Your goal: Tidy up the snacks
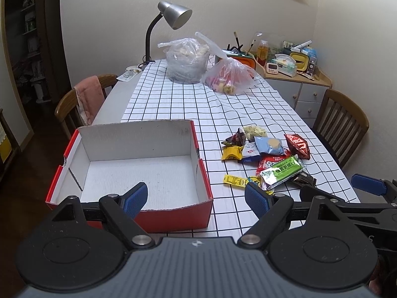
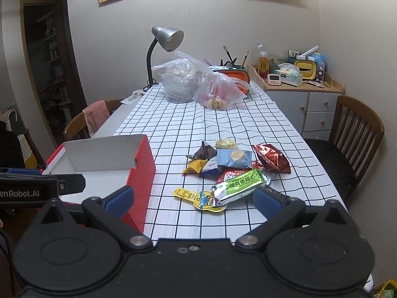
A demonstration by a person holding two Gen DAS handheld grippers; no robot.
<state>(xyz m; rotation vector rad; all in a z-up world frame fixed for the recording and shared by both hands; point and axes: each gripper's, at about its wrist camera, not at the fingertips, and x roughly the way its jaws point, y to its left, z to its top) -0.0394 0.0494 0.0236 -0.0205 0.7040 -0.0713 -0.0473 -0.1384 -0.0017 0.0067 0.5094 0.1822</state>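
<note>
An open red cardboard box (image 1: 206,173) with a white, bare inside stands at the near left of the table; it also shows in the right wrist view (image 2: 141,164). A pile of snack packets lies to its right: a green and silver pack (image 1: 282,175) (image 2: 239,186), a blue pack (image 1: 269,145) (image 2: 234,159), a red foil pack (image 1: 297,145) (image 2: 271,160), a yellow sachet (image 1: 234,180) (image 2: 184,194). My left gripper (image 1: 196,200) is open and empty over the box's near right corner. My right gripper (image 2: 194,202) is open and empty just before the pile.
A checked cloth (image 1: 173,104) covers the table. At the far end stand a desk lamp (image 1: 173,15), a clear bag over a container (image 1: 187,62) and a bag of fruit (image 1: 229,77). Wooden chairs stand left (image 1: 74,104) and right (image 1: 345,124). A cabinet (image 2: 305,109) stands behind.
</note>
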